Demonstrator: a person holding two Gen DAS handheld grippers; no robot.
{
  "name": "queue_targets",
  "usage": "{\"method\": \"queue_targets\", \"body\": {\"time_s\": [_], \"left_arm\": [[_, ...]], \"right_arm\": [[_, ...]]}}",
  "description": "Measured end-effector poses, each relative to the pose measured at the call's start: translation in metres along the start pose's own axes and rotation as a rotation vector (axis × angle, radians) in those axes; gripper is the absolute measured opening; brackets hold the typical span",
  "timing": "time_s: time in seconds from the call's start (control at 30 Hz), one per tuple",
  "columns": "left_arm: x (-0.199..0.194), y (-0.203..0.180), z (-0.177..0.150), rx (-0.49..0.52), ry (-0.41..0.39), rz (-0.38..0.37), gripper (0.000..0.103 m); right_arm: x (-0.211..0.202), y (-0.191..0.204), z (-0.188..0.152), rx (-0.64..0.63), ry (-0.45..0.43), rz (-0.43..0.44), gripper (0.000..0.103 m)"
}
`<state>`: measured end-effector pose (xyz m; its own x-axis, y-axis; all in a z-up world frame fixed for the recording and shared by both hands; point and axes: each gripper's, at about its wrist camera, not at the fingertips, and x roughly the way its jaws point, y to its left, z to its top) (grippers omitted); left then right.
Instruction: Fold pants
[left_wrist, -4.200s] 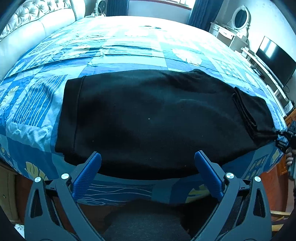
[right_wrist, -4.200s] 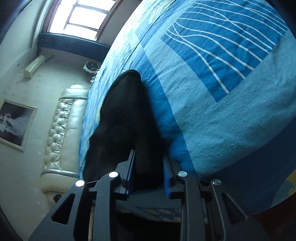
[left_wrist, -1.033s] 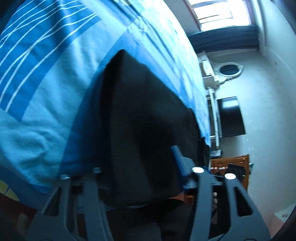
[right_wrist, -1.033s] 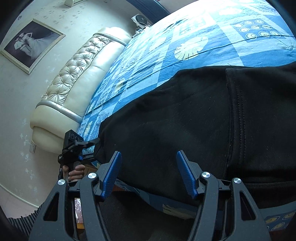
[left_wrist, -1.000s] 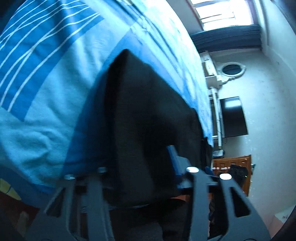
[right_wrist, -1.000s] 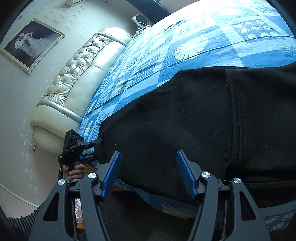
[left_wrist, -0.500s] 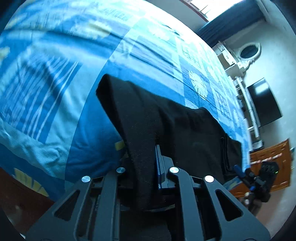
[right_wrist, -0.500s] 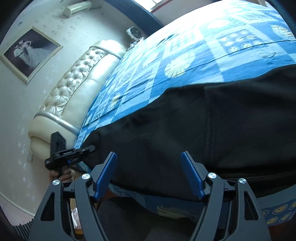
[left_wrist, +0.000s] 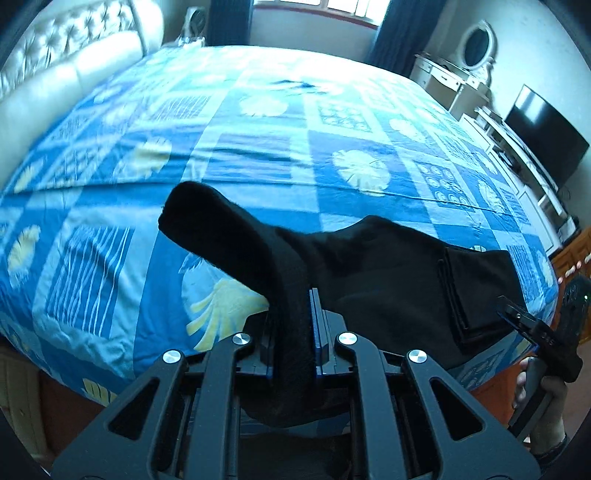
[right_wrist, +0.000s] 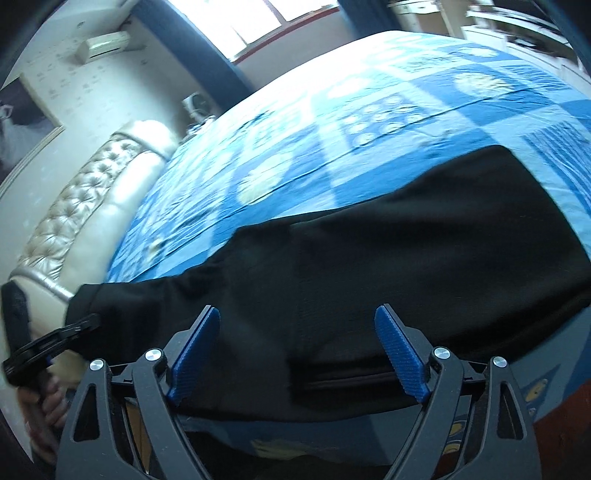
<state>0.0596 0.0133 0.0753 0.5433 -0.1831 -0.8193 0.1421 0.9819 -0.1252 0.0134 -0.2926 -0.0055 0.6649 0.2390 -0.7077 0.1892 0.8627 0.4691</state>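
Observation:
Black pants (left_wrist: 354, 258) lie folded lengthwise near the front edge of a bed with a blue patterned cover (left_wrist: 258, 147). My left gripper (left_wrist: 293, 325) is shut on the left end of the pants and holds it lifted off the bed; the cloth arches up and over to the left. The right end lies flat with a folded layer (left_wrist: 476, 291) on top. My right gripper (right_wrist: 297, 350) is open and empty, just above the near edge of the pants (right_wrist: 406, 258). It also shows at the right edge of the left wrist view (left_wrist: 517, 315).
A padded white headboard (left_wrist: 74, 55) runs along the left side of the bed. A dresser with an oval mirror (left_wrist: 476, 40) and a dark TV (left_wrist: 543, 136) stand at the right. A window with dark curtains (left_wrist: 314, 7) is at the far wall.
My left gripper closed on the left end of the pants and lifted it up off the bed. My right gripper stayed open and tilted upward a little over the pants.

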Motion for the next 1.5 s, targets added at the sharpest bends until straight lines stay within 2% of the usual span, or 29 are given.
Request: {"method": "queue_targets", "body": {"time_s": [0.13,0.23,0.27,0.33,0.5,0.57,0.63,0.73,0.77,0.87,0.97,1.03,1.13,1.17,1.2,1.23,1.3,1.33,1.5], "left_arm": [[-0.009,-0.028,0.007,0.046,-0.027,0.003,0.013],[-0.014,-0.048,0.011,0.09,-0.053,0.025,0.008],[-0.015,-0.054,0.011,0.102,-0.061,0.028,0.003],[-0.017,-0.066,0.013,0.121,-0.071,0.032,0.002],[-0.006,-0.085,0.015,0.141,-0.044,0.03,0.002],[0.001,-0.076,0.012,0.125,-0.017,-0.019,0.003],[0.008,-0.055,0.008,0.098,0.018,-0.087,0.004],[0.01,-0.019,-0.004,0.06,0.029,-0.116,0.019],[0.01,-0.009,-0.009,0.051,0.025,-0.113,0.025],[0.006,0.036,-0.023,0.016,0.0,-0.063,0.034],[0.006,0.078,-0.027,-0.031,-0.008,-0.026,0.035],[0.007,0.112,-0.026,-0.089,0.008,-0.063,0.036],[0.002,0.155,-0.034,-0.194,-0.002,-0.126,0.048],[0.001,0.171,-0.039,-0.233,-0.012,-0.16,0.055],[0.002,0.182,-0.043,-0.266,-0.013,-0.194,0.059],[0.006,0.195,-0.05,-0.321,-0.005,-0.259,0.06],[0.018,0.206,-0.061,-0.388,0.022,-0.341,0.069],[0.027,0.208,-0.068,-0.418,0.043,-0.371,0.07],[0.063,0.199,-0.092,-0.474,0.133,-0.395,0.07]], "right_arm": [[-0.004,-0.004,0.001,0.006,-0.026,-0.035,0.085],[-0.008,-0.006,0.001,0.023,-0.034,-0.041,0.085],[-0.01,-0.007,0.001,0.033,-0.039,-0.043,0.085],[-0.011,-0.007,0.0,0.048,-0.033,-0.035,0.085],[-0.01,-0.003,-0.006,0.056,-0.015,-0.006,0.085],[-0.008,0.003,-0.009,0.037,-0.004,0.005,0.085],[-0.006,0.01,-0.012,0.014,0.012,0.02,0.085],[-0.002,0.015,-0.015,0.005,0.029,0.035,0.085],[0.0,0.015,-0.016,0.004,0.036,0.036,0.085],[0.006,0.017,-0.02,-0.002,0.057,0.035,0.085],[0.016,0.018,-0.025,-0.007,0.086,0.026,0.085],[0.022,0.018,-0.029,-0.011,0.098,0.016,0.085],[0.023,0.02,-0.031,-0.037,0.095,0.004,0.085],[0.022,0.021,-0.03,-0.04,0.096,0.005,0.085],[0.021,0.022,-0.029,-0.033,0.097,0.019,0.085],[0.021,0.022,-0.028,-0.026,0.098,0.03,0.085],[0.021,0.024,-0.028,-0.015,0.108,0.055,0.085],[0.022,0.026,-0.027,-0.015,0.11,0.063,0.085],[0.025,0.035,-0.034,-0.043,0.133,0.078,0.085]]}}
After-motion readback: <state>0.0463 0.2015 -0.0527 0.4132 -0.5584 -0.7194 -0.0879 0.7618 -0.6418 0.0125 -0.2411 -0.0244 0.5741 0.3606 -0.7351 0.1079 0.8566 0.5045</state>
